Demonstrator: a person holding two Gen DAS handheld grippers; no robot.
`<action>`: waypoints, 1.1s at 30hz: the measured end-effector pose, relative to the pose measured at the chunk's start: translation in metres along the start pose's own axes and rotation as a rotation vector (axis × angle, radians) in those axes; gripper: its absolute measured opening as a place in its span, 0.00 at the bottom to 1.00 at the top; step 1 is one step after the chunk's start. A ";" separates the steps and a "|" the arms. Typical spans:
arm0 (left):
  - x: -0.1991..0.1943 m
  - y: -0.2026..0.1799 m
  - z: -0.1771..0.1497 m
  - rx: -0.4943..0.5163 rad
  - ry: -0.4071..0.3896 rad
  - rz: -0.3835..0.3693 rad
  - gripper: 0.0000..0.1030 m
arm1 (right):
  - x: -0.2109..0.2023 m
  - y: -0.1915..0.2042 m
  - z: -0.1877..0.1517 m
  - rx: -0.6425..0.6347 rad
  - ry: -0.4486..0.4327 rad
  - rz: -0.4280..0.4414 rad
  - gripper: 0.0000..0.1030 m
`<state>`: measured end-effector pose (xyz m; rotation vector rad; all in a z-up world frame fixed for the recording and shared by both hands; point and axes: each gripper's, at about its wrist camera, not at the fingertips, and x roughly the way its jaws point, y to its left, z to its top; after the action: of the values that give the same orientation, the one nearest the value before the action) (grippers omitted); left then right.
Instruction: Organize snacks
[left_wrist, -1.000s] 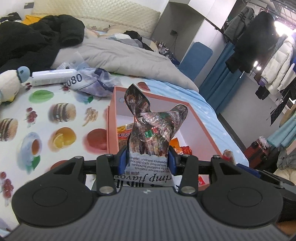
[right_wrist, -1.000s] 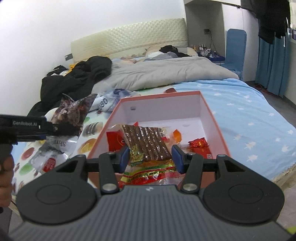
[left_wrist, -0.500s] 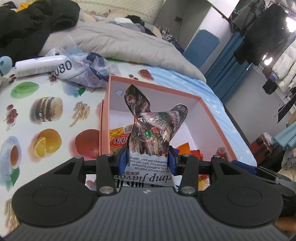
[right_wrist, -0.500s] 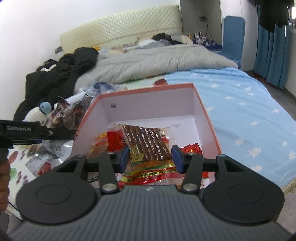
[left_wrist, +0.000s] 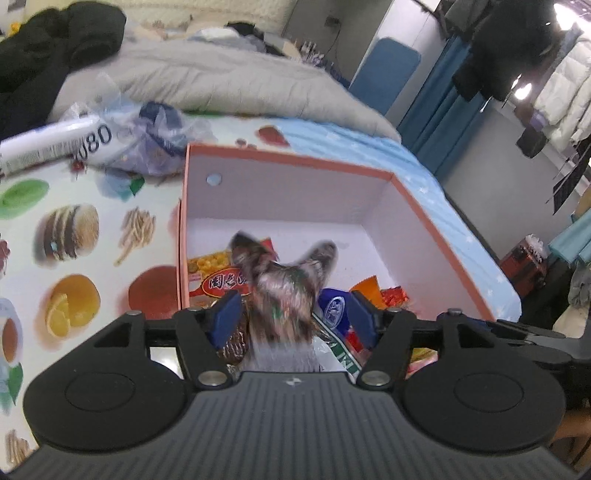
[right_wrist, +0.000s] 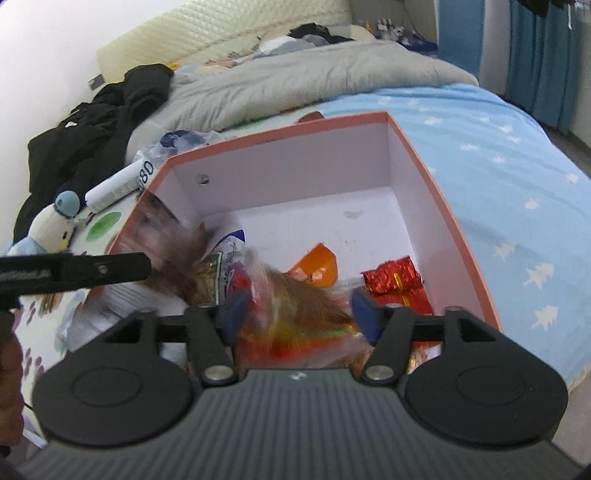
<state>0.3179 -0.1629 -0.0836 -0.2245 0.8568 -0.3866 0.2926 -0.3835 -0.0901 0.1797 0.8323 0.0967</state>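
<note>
Printed vinyl cloth (left_wrist: 74, 258) with burgers, fries and orange slices is being shown as the working surface in the left wrist view, laid over a bed with a pale blue star sheet (left_wrist: 424, 177). An orange-rimmed box (left_wrist: 288, 158) is sitting on it, white inside. The left gripper (left_wrist: 293, 314) is being held over the box's near end; its jaws are opening, and a blurred dark foil snack bag (left_wrist: 284, 288) is seen between the blue pads, no longer pinched. More packets are lying in the box underneath. A grey duvet (left_wrist: 221, 77), a black jacket (left_wrist: 55, 44), a crumpled plastic bag (left_wrist: 147, 136) and hanging coats (left_wrist: 517, 48) by blue curtains are seen beyond.

Right wrist view: the same box (right_wrist: 417, 147) is being looked into from the other side. The right gripper (right_wrist: 295, 312) is opening as well, jaws spread, with a blurred red-and-yellow packet (right_wrist: 295, 325) loose between the pads. A red foil packet (right_wrist: 395, 280) and an orange wrapper (right_wrist: 317, 262) are lying on the box floor. The left gripper's black arm is being seen at the left edge, with the dark bag (right_wrist: 173, 258) blurred at the box's left wall. A plush penguin (right_wrist: 51, 225) is sitting on the cloth; a padded headboard (right_wrist: 221, 33) is seen against the white wall.
</note>
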 end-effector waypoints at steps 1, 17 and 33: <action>-0.004 -0.001 0.000 0.003 -0.005 0.000 0.67 | -0.002 -0.001 0.000 0.011 -0.005 0.005 0.68; -0.120 -0.029 -0.025 0.042 -0.130 -0.006 0.67 | -0.104 0.022 -0.005 0.003 -0.191 0.028 0.68; -0.199 -0.052 -0.075 0.087 -0.207 0.006 0.67 | -0.177 0.046 -0.044 -0.042 -0.300 0.025 0.68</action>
<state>0.1295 -0.1300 0.0236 -0.1781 0.6355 -0.3872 0.1401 -0.3608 0.0183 0.1604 0.5289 0.1074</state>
